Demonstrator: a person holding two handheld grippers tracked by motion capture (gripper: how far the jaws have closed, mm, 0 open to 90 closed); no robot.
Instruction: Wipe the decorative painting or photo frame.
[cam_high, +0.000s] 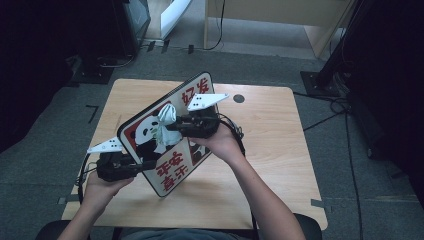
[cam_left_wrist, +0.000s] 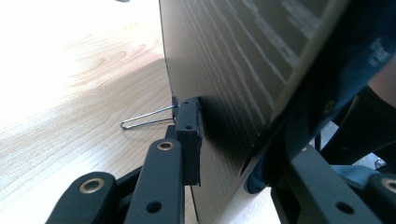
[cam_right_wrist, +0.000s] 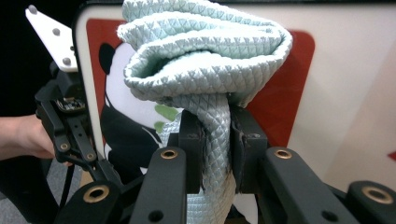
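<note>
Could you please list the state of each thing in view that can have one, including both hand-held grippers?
Panda board: lifted, tilted on edge above the table.
Pale green cloth: bunched, against the board's picture side.
Left hand-held gripper: shut on the board's edge.
Right hand-held gripper: shut on the cloth.
Wire stand: folded out from the board's back.

The cloth (cam_right_wrist: 205, 70) is quilted, matt fabric – pale green. The panda board (cam_high: 150, 135) looks smooth, faintly glossy; the table (cam_high: 280, 150) is light wood.
</note>
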